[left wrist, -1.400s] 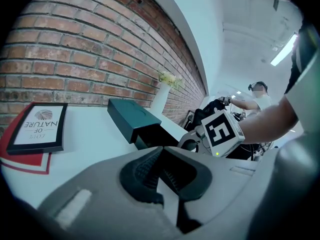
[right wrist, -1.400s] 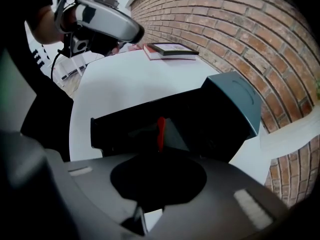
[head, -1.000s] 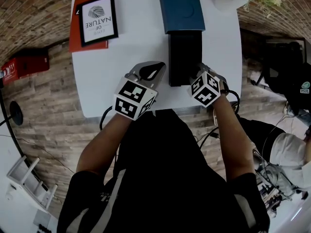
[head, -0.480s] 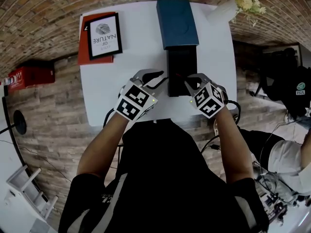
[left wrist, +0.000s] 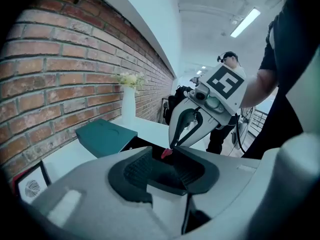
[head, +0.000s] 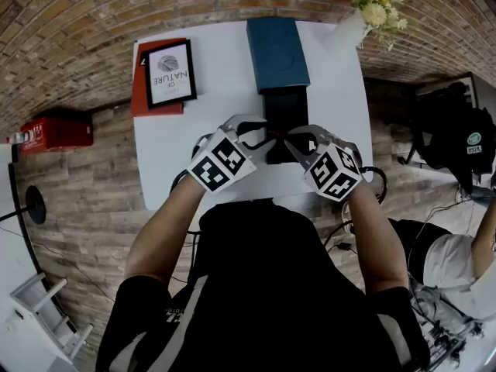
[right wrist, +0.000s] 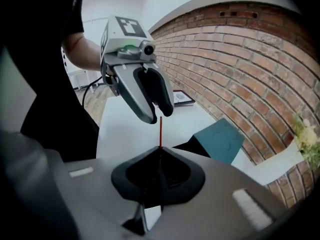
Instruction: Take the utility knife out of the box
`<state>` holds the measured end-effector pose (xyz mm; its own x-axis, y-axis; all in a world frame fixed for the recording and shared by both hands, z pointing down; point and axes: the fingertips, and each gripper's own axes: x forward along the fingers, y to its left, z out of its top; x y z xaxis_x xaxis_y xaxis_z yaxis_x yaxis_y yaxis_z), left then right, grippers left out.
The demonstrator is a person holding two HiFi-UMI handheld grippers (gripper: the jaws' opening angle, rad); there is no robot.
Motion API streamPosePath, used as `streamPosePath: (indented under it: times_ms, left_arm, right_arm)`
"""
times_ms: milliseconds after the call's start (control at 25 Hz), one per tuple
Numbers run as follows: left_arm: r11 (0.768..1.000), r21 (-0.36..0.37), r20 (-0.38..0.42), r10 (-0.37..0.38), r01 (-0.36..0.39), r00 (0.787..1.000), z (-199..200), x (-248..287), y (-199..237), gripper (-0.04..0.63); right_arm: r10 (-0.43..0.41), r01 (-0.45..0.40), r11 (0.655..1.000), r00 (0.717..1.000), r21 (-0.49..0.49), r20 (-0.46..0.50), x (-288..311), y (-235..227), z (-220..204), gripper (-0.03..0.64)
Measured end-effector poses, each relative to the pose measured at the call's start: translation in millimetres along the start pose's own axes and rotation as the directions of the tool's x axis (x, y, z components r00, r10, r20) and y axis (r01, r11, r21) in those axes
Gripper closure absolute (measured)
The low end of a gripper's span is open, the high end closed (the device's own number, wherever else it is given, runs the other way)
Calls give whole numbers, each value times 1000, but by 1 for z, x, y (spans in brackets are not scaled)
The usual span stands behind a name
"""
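Observation:
The utility knife (head: 277, 136), thin and red, hangs above the near end of the black open box (head: 285, 103), with my right gripper (head: 291, 141) shut on it. In the right gripper view the utility knife (right wrist: 160, 129) shows edge-on, running from my right gripper (right wrist: 160, 171) up to the tips of my left gripper (right wrist: 159, 116). My left gripper (head: 260, 135) faces it and its jaws have just been opening; the pads stand apart, with only the knife's tip (left wrist: 166, 153) at their far end. The teal lid (head: 277, 43) lies behind the box.
A framed print (head: 172, 72) lies on a red book at the white table's (head: 201, 153) left rear. A vase of flowers (head: 363, 15) stands at the right rear corner. A red case (head: 58, 130) sits on the floor at the left. A person stands at the right.
Both grippers have risen and come together above the box's near end. The right one has lifted the red knife clear of the box. The left jaws have opened.

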<state>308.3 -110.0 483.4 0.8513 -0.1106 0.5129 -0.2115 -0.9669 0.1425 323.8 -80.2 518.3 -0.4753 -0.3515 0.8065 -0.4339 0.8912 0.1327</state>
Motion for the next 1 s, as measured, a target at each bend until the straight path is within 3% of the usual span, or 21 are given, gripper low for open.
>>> streamPosePath:
  times_ms: [280,440,1000]
  left_arm:
    - [995,83,-1,-58,58,998,24,-6,-19,480]
    - [992,114,-1,-62,62,998,34,-9,-25,541]
    - [973,223,-53,-41,52,998,45,-17,-42,539]
  right_arm:
    - [18,-14,997,999,-78,51,-22,3,14,604]
    - [13,-5,995,997,-104,74,-31,2,19,604]
    - [52,-30,985,990,-168,128,-54,8,31,604]
